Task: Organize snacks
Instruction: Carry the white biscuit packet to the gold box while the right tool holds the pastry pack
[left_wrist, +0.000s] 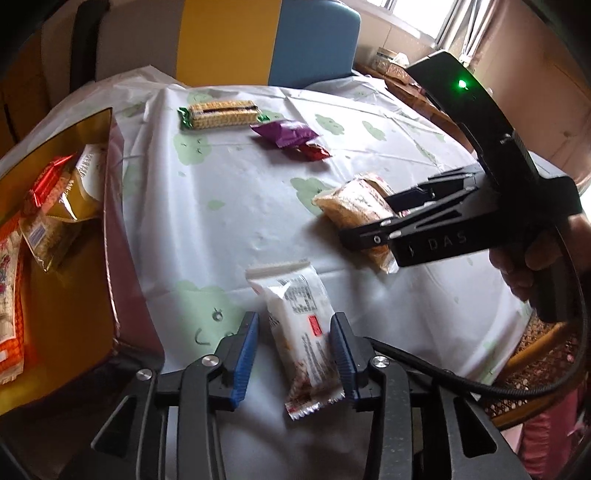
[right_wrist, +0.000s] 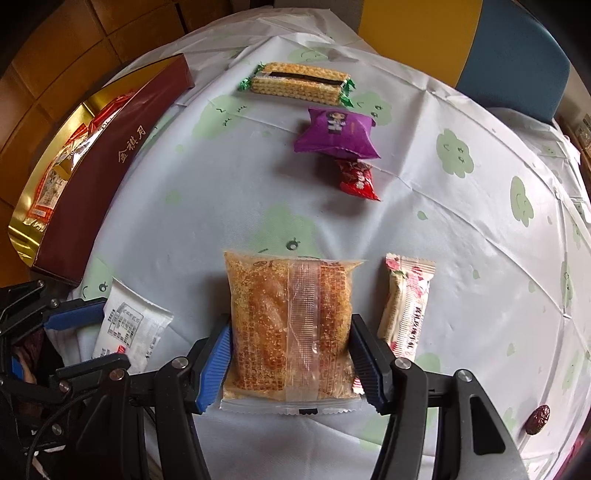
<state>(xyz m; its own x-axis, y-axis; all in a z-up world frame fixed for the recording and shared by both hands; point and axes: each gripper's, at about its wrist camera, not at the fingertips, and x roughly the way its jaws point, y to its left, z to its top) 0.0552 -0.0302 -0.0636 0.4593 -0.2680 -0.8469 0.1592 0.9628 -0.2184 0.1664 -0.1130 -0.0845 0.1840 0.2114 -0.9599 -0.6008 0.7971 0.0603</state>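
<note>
Left wrist view: the left gripper (left_wrist: 293, 360) straddles a white snack bar (left_wrist: 301, 332) lying on the tablecloth (left_wrist: 221, 221); its jaws stand apart, the right blue pad apparently touching the wrapper, the left pad clear of it. The open box (left_wrist: 110, 236) at left holds several packets. Right wrist view: the right gripper (right_wrist: 290, 363) has both pads against the sides of an orange crumbly snack pack (right_wrist: 290, 328), jaws clamped on it while it lies flat. Just beside it lies a pink-flowered bar (right_wrist: 404, 310); farther off lie a wafer pack (right_wrist: 295, 83), a purple pouch (right_wrist: 336, 133) and a red candy (right_wrist: 356, 181).
</note>
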